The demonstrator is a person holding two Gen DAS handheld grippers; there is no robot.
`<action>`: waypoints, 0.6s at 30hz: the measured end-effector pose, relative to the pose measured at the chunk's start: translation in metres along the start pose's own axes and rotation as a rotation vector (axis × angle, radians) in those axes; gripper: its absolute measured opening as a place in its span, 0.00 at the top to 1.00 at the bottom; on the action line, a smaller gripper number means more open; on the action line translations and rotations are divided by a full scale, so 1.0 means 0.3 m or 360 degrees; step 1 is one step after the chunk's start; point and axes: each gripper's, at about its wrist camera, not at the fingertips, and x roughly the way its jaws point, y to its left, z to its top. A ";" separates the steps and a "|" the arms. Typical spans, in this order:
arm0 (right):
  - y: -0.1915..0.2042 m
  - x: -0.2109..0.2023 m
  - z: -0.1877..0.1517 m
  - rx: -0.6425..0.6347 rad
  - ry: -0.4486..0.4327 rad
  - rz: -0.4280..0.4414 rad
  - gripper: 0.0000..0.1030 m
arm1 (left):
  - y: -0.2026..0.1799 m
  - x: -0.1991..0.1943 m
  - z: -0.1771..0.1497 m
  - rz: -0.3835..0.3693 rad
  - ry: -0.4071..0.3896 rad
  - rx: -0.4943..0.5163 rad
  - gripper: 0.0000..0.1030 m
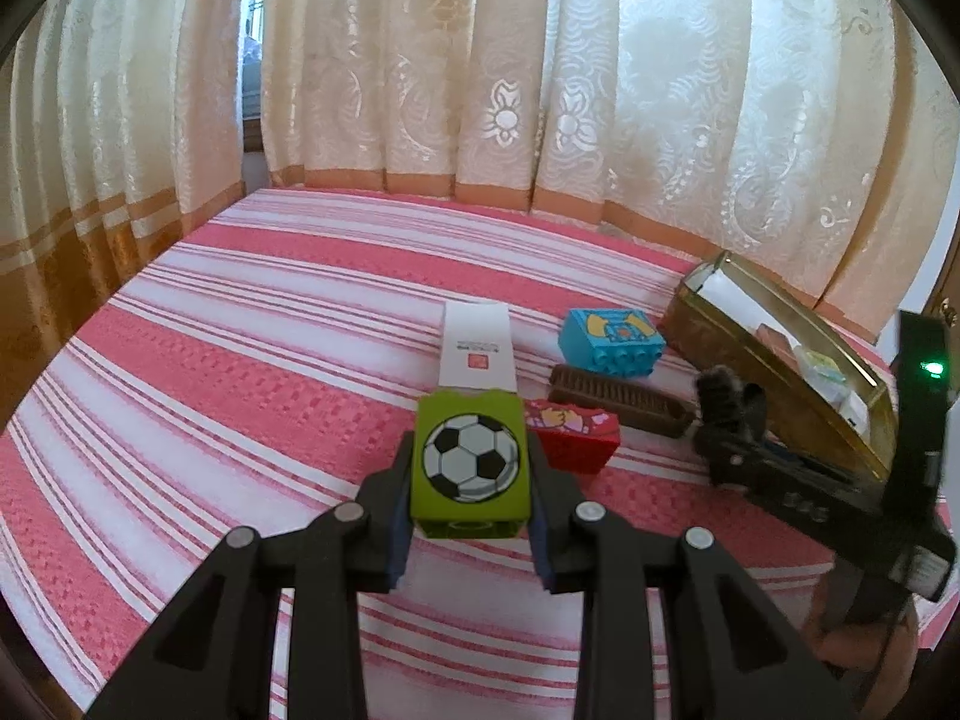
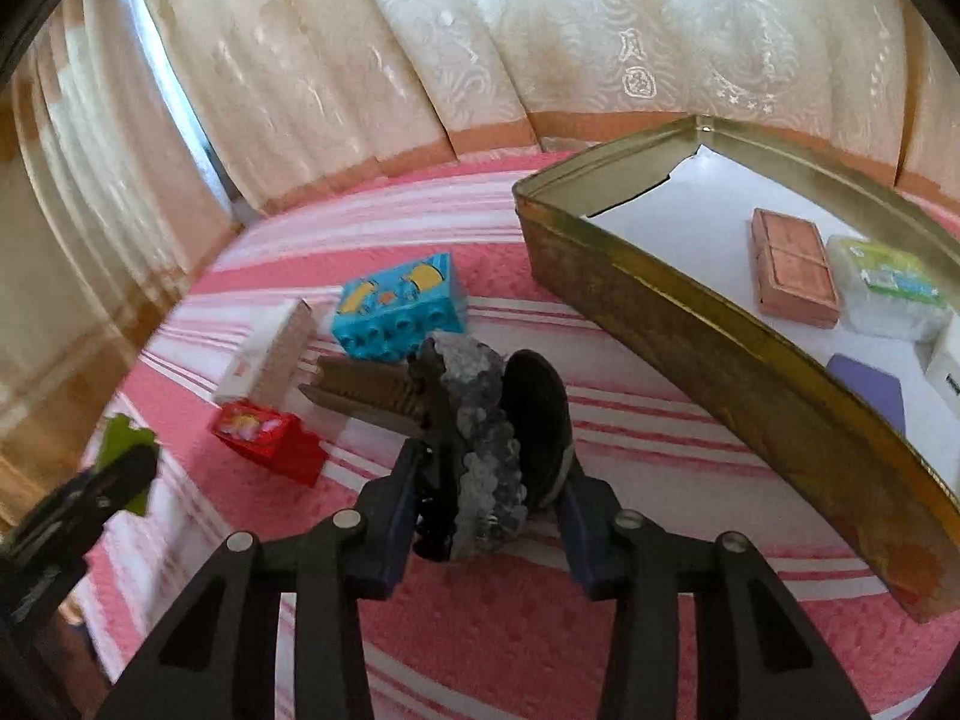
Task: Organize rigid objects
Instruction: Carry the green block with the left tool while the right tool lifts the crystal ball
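Near the bed's right edge, right gripper (image 2: 486, 492) pinches the sparkly hair clip (image 2: 480, 450), gold tin (image 2: 690, 324) just right; left gripper (image 1: 471, 498) clamps green block (image 1: 471, 462).

A green toy block (image 1: 470, 465) with a printed football stands raised above the bed (image 1: 240, 360), clamped on both sides. A grey-and-black frilled hair clip (image 2: 486, 450) is likewise pinched on edge. On the pink-striped bed lie a red picture block (image 1: 576, 435), a brown comb (image 1: 618, 399), a blue studded block (image 1: 612, 339) on its side, and a white carton (image 1: 477, 348), grouped near the right edge. Beside them a gold tin (image 2: 690, 324) sits open, holding a pink case (image 2: 792, 267), a clear packet (image 2: 888, 288) and a purple piece (image 2: 870, 390).
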 end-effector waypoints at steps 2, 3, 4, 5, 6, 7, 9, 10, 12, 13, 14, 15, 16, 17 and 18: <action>-0.005 -0.027 -0.002 -0.0007 -0.0060 0.0009 0.57 | -0.010 -0.001 0.003 0.0000 -0.0011 0.0014 0.71; -0.007 -0.048 0.000 -0.0030 -0.0111 -0.0002 0.57 | -0.016 -0.002 0.005 -0.0006 -0.0017 0.0017 0.71; -0.007 -0.065 0.003 -0.0049 -0.0155 -0.0017 0.57 | -0.025 -0.003 0.008 -0.0011 -0.0026 0.0023 0.71; -0.009 -0.084 0.007 -0.0066 -0.0207 -0.0035 0.57 | -0.034 -0.001 0.010 -0.0013 -0.0033 0.0032 0.71; -0.010 -0.097 0.010 -0.0072 -0.0239 -0.0040 0.57 | -0.041 0.001 0.014 -0.0013 -0.0038 0.0040 0.71; -0.015 -0.113 0.017 -0.0078 -0.0284 -0.0041 0.57 | -0.054 0.003 0.017 -0.0012 -0.0048 0.0053 0.71; -0.021 -0.137 0.026 -0.0095 -0.0354 -0.0066 0.57 | -0.083 0.012 0.023 -0.0016 -0.0064 0.0076 0.71; -0.024 -0.147 0.032 -0.0110 -0.0384 -0.0082 0.57 | -0.103 0.020 0.030 -0.0018 -0.0074 0.0095 0.71; -0.036 -0.157 0.040 -0.0128 -0.0425 -0.0102 0.57 | -0.131 0.032 0.040 -0.0016 -0.0094 0.0118 0.71; -0.038 -0.158 0.043 -0.0128 -0.0434 -0.0102 0.57 | -0.148 0.039 0.047 -0.0017 -0.0104 0.0136 0.71; -0.042 -0.160 0.045 -0.0130 -0.0446 -0.0104 0.57 | -0.163 0.045 0.053 -0.0023 -0.0113 0.0154 0.71; -0.044 -0.163 0.046 -0.0135 -0.0454 -0.0109 0.57 | -0.181 0.052 0.059 -0.0025 -0.0123 0.0176 0.71; -0.045 -0.163 0.051 -0.0140 -0.0462 -0.0115 0.57 | -0.198 0.056 0.064 -0.0022 -0.0129 0.0196 0.71; -0.046 -0.166 0.054 -0.0146 -0.0474 -0.0117 0.57 | -0.212 0.057 0.067 -0.0022 -0.0136 0.0211 0.71; -0.050 -0.171 0.055 -0.0153 -0.0482 -0.0115 0.57 | -0.223 0.058 0.071 -0.0025 -0.0143 0.0217 0.71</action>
